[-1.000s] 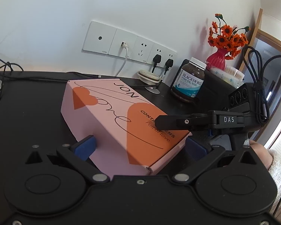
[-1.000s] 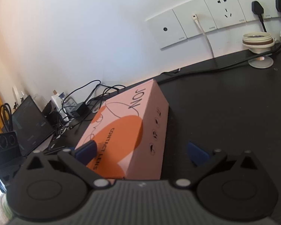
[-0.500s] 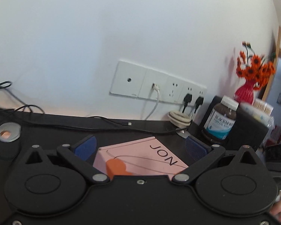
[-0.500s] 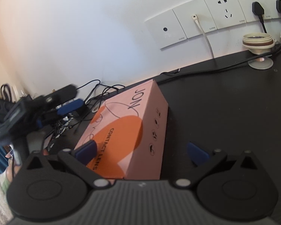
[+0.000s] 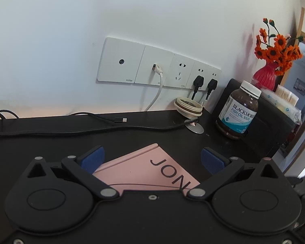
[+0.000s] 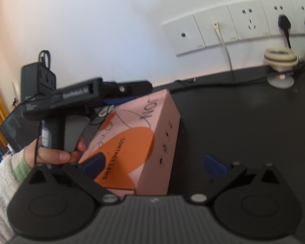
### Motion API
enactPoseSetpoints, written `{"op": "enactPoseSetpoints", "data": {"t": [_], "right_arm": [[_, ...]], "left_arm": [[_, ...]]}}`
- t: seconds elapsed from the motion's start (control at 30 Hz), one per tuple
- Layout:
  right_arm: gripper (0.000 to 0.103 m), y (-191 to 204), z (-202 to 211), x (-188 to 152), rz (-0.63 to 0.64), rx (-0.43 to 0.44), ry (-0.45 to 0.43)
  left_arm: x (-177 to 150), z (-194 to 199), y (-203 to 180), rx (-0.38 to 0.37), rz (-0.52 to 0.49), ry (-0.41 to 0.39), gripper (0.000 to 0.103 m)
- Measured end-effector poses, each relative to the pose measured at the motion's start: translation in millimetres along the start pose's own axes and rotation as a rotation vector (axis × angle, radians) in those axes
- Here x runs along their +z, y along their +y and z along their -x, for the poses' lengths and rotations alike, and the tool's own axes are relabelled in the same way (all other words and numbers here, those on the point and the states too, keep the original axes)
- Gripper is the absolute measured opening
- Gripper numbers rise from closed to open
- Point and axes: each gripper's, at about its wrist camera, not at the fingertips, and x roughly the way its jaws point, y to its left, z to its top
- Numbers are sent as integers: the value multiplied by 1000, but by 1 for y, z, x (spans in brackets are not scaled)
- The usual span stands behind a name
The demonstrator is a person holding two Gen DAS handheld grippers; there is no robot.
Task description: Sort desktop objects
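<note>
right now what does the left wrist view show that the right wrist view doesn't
Only the left wrist view shows the fish oil bottle, the orange flowers in a red vase, and a loose USB cable end.

Only the right wrist view shows the left hand-held gripper held above the pink box, the person's hand, and the box's orange side.

Both show the box, the wall sockets, the desk and open jaws.

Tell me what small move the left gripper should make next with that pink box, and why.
Probably lower the left gripper a little so its open blue pads straddle the pink box. It hovers above the box's top, both pads clear of the sides, and nothing is gripped. The right gripper is open too, beside the same box.
</note>
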Motion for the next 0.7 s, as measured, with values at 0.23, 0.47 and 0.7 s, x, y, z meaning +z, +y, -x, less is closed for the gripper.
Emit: {"op": "enactPoseSetpoints", "data": {"t": [0.23, 0.47, 0.7], "right_arm": [[102, 13, 7, 0, 115, 58, 52], [102, 33, -17, -14, 238, 79, 165], [102, 28, -26, -14, 242, -16, 161]], "left_arm": [[-1, 7, -8, 55, -88, 33, 103], [-8, 0, -27, 136, -254, 75, 103], [-7, 4, -29, 128, -268, 103, 103]]}}
